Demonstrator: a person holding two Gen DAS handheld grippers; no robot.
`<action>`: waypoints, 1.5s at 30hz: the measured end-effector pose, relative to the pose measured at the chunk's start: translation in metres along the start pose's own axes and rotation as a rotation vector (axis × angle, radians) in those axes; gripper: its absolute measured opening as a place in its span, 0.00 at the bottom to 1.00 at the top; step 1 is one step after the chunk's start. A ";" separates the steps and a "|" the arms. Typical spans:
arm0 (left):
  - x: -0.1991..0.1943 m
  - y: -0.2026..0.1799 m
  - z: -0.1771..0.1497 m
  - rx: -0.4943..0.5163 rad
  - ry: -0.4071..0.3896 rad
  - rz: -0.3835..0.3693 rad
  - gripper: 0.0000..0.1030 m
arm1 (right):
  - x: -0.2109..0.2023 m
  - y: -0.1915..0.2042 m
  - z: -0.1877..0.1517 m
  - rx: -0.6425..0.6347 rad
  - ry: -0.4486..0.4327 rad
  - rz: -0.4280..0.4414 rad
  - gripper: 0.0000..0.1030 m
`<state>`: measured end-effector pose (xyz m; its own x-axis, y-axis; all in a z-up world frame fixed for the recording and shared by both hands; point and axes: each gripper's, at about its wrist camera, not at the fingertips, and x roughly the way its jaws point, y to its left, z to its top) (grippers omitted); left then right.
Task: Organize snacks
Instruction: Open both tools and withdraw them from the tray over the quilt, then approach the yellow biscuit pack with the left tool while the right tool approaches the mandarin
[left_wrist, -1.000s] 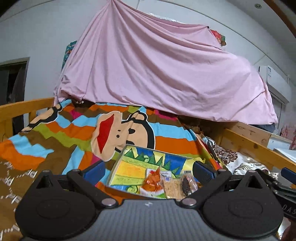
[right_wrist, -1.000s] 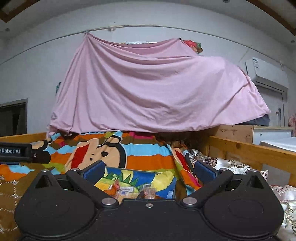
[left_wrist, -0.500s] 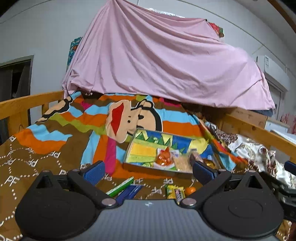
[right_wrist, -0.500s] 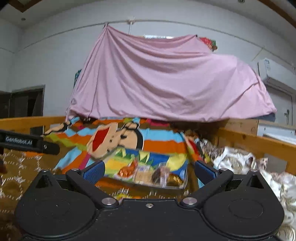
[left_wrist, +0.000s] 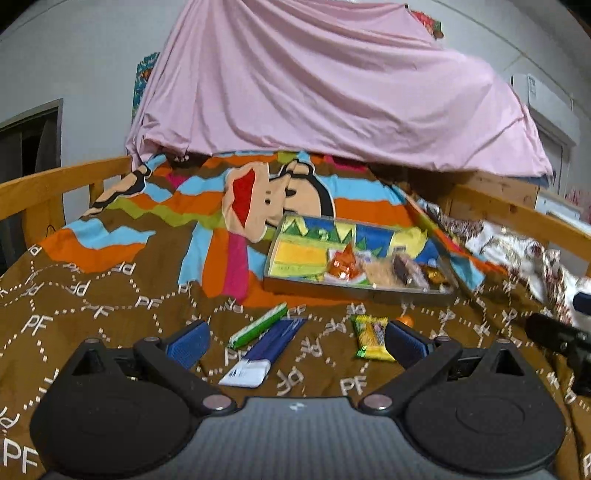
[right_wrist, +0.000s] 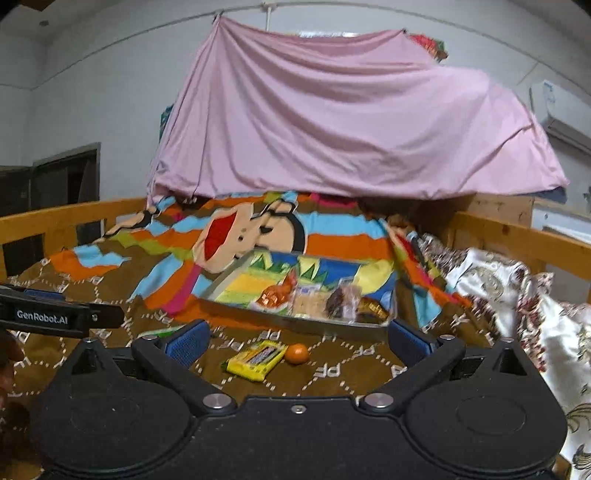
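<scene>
Both claws hang empty over the bed: the left claw and the right claw are each spread wide, gripping nothing. The tray sits at centre frame in the left view, on the striped cartoon blanket, and already holds several wrapped snacks bunched toward its lower right part.

4 items lie loose on the blanket below the tray: a green pack, a blue-and-white pack, a yellow bar and a small orange fruit, the last 2 just beside each other.

The step in hand appears to be choosing the next loose snack. The yellow bar lies between the right claw's fingers in its view, so it looks the natural pick. Best to come down straight, with the fingers straddling its narrow sides, and close gently since the bedding gives underneath. Watch that the fruit does not get nudged; it could roll. Place the bar in the tray's bare upper left part.
</scene>
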<state>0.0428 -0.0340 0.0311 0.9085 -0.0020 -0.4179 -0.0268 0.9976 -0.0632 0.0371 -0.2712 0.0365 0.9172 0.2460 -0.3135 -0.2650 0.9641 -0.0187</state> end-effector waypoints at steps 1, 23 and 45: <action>0.002 0.001 -0.002 0.004 0.006 0.003 0.99 | 0.003 0.002 0.000 -0.006 0.017 0.010 0.99; 0.062 -0.022 -0.024 0.046 0.096 -0.029 0.99 | 0.041 -0.010 -0.002 0.072 0.168 0.031 0.99; 0.147 -0.077 -0.014 0.104 0.175 -0.128 0.99 | 0.117 -0.091 -0.001 0.197 0.179 0.007 0.99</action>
<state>0.1729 -0.1118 -0.0384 0.8151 -0.1313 -0.5642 0.1351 0.9902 -0.0353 0.1677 -0.3299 0.0006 0.8434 0.2484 -0.4764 -0.1926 0.9675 0.1636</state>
